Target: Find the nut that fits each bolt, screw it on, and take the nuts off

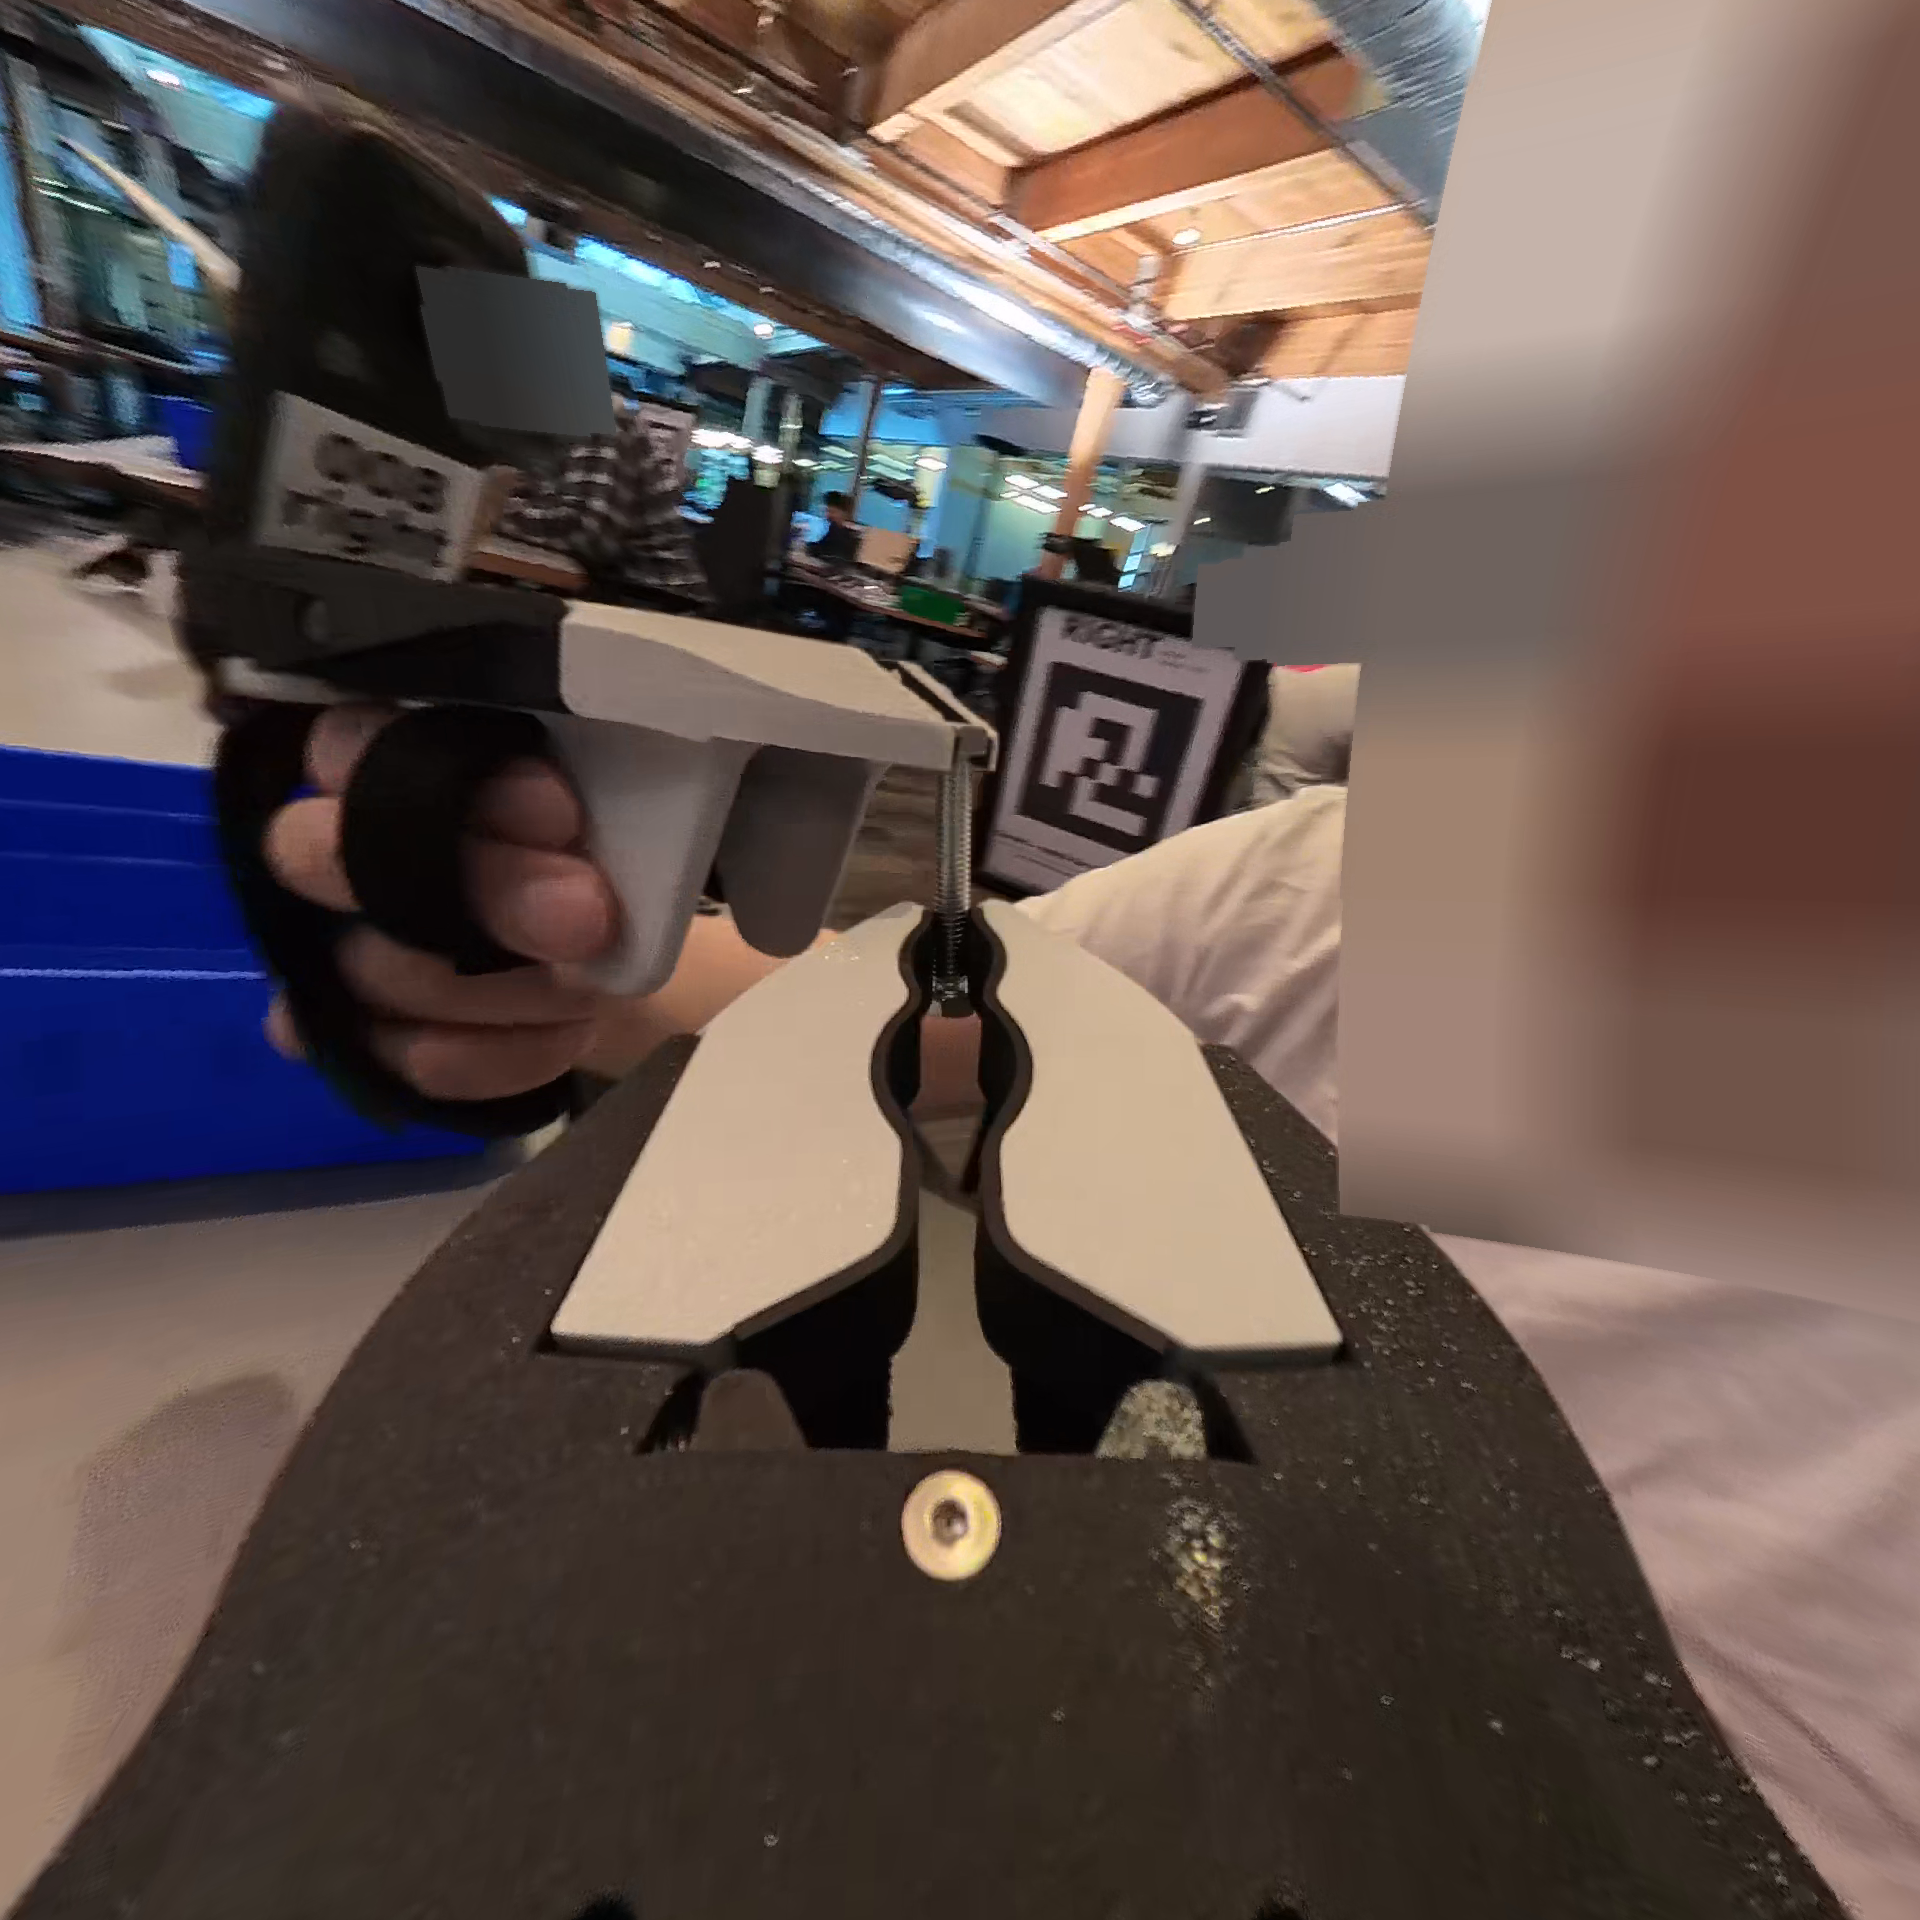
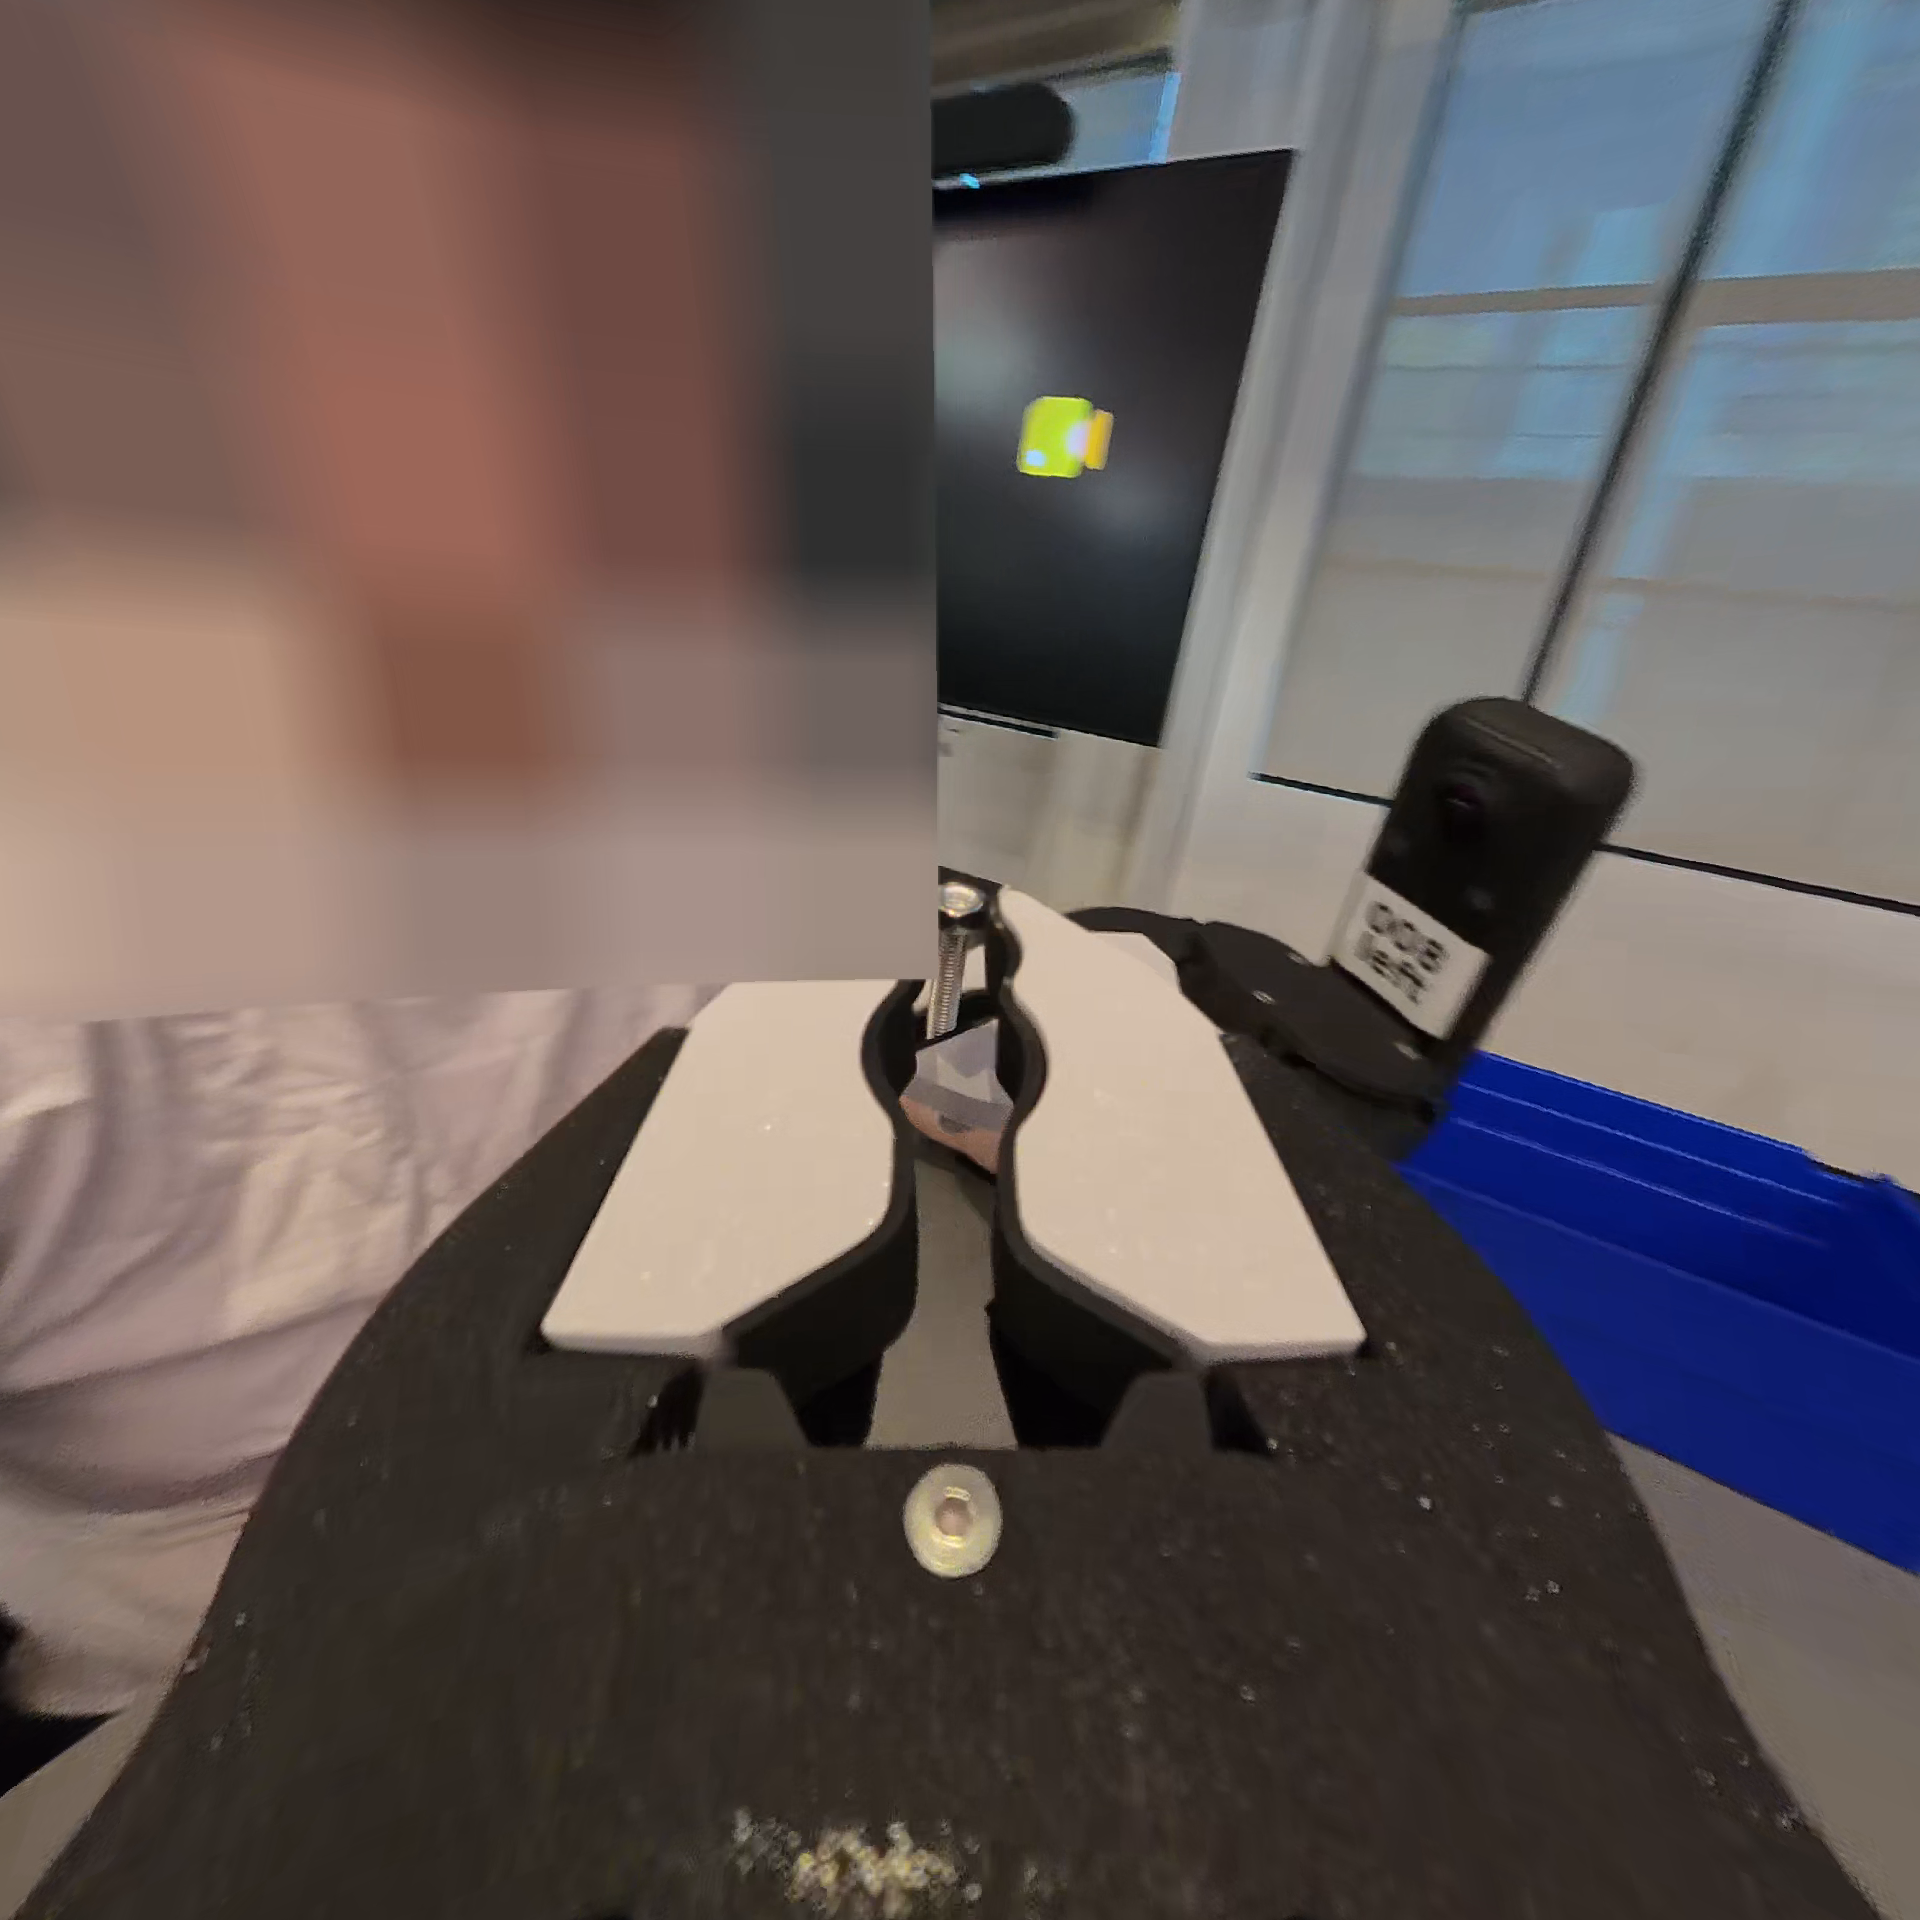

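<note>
Two tools w/ bolt (image 1: 954,831); blue bin (image 1: 125,966) nearby.

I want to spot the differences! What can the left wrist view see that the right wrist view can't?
Only the left wrist view: the nut pinched in the left claw, a hand holding the right claw, a black-and-white marker sign and wooden ceiling beams. Only the right wrist view: a dark screen, big windows, the left claw's camera. Both: the bolt and the blue bin.
</note>
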`<state>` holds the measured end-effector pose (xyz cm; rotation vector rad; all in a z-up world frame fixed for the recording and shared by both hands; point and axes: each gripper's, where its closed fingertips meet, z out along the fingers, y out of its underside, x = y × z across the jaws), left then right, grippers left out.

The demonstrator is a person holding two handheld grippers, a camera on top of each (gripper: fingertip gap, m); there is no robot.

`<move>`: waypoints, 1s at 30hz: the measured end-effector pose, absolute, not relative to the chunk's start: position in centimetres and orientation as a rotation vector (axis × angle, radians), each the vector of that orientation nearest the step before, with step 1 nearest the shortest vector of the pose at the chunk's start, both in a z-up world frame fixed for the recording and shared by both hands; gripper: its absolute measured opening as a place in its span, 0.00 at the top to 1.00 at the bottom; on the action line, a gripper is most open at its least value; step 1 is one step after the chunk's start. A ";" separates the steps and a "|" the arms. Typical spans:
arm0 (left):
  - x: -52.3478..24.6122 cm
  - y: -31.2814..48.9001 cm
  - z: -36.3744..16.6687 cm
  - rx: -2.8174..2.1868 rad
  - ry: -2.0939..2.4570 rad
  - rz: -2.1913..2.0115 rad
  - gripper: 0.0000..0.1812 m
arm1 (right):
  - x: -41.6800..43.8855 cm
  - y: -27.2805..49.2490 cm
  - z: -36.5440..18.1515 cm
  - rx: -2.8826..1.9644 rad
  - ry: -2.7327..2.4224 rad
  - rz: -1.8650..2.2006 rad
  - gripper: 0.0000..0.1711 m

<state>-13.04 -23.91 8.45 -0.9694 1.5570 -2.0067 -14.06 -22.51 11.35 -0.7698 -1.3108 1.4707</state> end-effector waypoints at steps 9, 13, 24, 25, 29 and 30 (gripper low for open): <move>-13.4 -26.4 8.1 -0.892 1.624 -2.187 0.97 | -11.9 -23.8 13.8 -0.558 -1.189 1.753 0.94; -13.2 -25.1 8.2 -0.932 1.591 -2.107 0.98 | -11.8 -21.6 13.9 -0.706 -1.140 1.596 0.95; -13.9 -21.2 8.8 -1.010 1.574 -1.698 0.98 | 16.9 -10.9 -1.8 -2.383 -0.558 0.046 0.94; -13.9 -21.2 8.8 -1.014 1.578 -1.690 0.98 | 19.5 -11.0 -4.3 -2.498 -0.476 0.000 0.94; -13.7 -21.3 8.4 -1.027 1.590 -1.681 0.98 | 23.4 -10.9 -12.0 -2.760 -0.312 0.069 0.94; -13.6 -21.3 8.2 -1.034 1.596 -1.673 0.98 | 23.7 -11.0 -13.2 -2.800 -0.311 0.071 0.94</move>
